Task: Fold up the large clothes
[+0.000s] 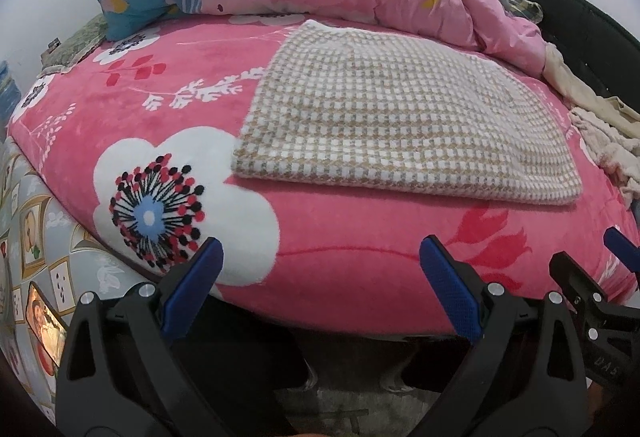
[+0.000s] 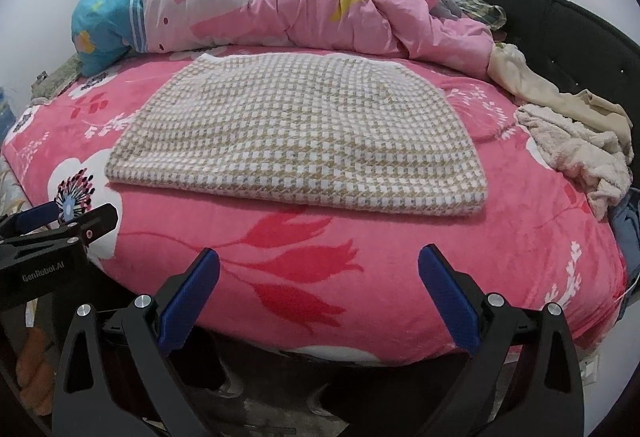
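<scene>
Two grippers spread, empty, at the bed's near edge.
Left gripper and right gripper face the folded checked garment; quilt behind, pale clothes, possibly towels, rightward.

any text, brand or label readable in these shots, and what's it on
"GenRobot.AI": white print on the black body of the left gripper, seen in the right wrist view.
"DAS": partial, faint embossed letters on the black body of the right gripper, in the left wrist view; uncertain.
No print legible on the checked garment.
</scene>
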### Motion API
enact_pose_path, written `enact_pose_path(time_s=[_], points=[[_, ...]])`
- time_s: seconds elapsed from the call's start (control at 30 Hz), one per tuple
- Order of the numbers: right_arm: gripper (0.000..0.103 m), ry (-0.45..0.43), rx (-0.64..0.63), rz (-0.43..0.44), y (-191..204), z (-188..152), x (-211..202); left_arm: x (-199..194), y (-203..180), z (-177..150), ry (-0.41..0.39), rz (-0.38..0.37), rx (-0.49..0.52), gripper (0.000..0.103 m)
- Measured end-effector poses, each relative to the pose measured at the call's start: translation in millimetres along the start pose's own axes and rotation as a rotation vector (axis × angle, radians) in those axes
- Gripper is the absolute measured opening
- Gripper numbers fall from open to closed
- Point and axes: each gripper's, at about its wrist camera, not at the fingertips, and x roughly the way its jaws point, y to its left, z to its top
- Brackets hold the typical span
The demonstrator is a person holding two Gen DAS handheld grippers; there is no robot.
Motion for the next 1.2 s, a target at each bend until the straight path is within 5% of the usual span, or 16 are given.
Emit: enact_pose_path(time_s=[1.2], points=[[0.097,-0.035,-0.024,-0.036,0,7,-12,-3,-9,-1,0.004,-0.049,0.022,0.095]])
